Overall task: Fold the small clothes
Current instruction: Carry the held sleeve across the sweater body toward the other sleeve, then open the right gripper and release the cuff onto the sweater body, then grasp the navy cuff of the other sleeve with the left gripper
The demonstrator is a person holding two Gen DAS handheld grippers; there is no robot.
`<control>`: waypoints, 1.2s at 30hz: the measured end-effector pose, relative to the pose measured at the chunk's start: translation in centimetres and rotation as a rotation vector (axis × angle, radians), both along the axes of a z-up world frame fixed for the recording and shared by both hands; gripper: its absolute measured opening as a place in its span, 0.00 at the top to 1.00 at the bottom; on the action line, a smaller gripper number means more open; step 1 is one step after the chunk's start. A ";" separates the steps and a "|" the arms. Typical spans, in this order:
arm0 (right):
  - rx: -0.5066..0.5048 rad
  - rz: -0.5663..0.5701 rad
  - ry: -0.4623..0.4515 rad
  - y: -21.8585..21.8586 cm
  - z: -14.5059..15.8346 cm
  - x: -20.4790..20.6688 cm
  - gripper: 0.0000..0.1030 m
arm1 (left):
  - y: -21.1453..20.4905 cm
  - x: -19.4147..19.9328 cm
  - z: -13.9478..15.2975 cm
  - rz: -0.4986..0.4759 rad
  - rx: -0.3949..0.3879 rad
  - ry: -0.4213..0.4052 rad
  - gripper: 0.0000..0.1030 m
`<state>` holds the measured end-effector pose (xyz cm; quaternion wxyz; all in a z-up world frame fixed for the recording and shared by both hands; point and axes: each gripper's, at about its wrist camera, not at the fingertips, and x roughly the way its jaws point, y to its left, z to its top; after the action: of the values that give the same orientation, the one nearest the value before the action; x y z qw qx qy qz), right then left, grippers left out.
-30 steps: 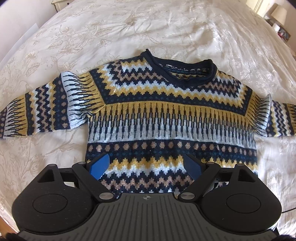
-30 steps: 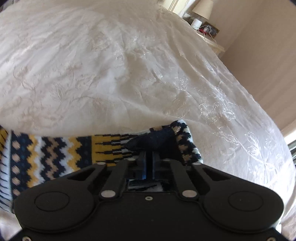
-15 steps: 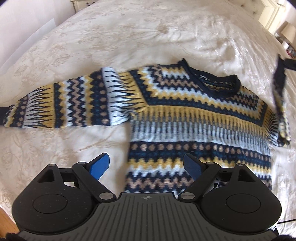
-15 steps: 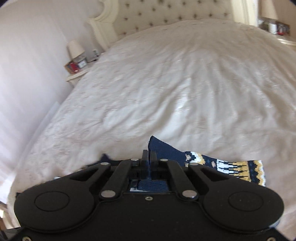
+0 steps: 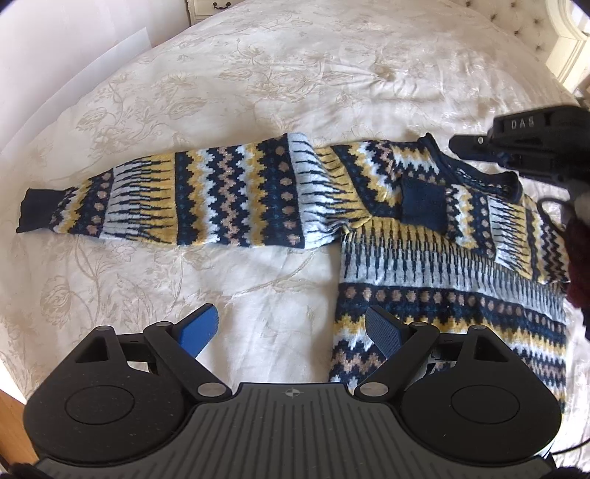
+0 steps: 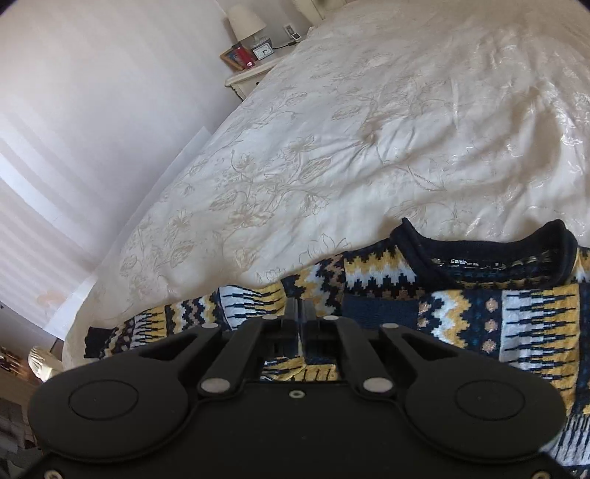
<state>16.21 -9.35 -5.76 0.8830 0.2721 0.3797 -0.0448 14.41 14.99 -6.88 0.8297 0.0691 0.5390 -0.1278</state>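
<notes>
While the sweater [image 5: 424,265] lies flat on the bed [image 5: 258,81], I hold my left tongs [image 5: 291,329] just above its bottom hem. These tongs are spread wide. One blue pad [image 5: 199,328] hangs over the bare white cover and the other pad hangs over the hem. Nothing is between them.

The sweater has zigzags and dots in dark blue, yellow, white and tan. One sleeve [image 5: 177,200] still lies stretched straight out to the side, with its dark cuff at the far end. The other sleeve [image 5: 490,224] is folded across the chest, and its dark blue cuff [image 5: 422,204] rests just under the round neck [image 6: 490,258]. A small label shows inside the neck.

My right tongs [image 6: 300,313] are near that folded cuff, over the chest of the sweater. They have just been opening a little, and now there is a thin gap between the two black tips. The cuff lies beside them, not inside them, so they pinch nothing. In my left view I see the right tongs as a black shape over the neck, with a dark red sleeve [image 5: 579,258] of my arm behind.

A little table [image 6: 250,72] with a lamp [image 6: 245,18] and a clock [image 6: 263,51] stands next to the bed.
</notes>
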 end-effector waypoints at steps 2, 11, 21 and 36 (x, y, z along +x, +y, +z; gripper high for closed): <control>-0.015 -0.017 0.007 -0.2 0.0 -1.0 0.60 | -0.6 0.5 0.1 -0.017 -0.009 -0.012 0.15; -0.132 -0.155 0.166 -4.8 -2.3 -8.1 0.39 | -7.5 4.1 -1.2 -0.154 -0.121 -0.057 0.15; -0.146 -0.214 0.283 -7.7 -5.9 -13.4 0.35 | -15.8 8.1 -7.3 -0.287 -0.088 -0.052 0.17; -0.101 -0.218 0.311 -8.5 -8.2 -14.3 0.35 | -18.1 10.4 -11.1 -0.273 -0.036 0.067 0.55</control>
<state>1.91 -17.81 -13.93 0.8162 0.2569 0.4771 -0.2006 24.83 -3.07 -17.97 0.7873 0.1226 0.5495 -0.2513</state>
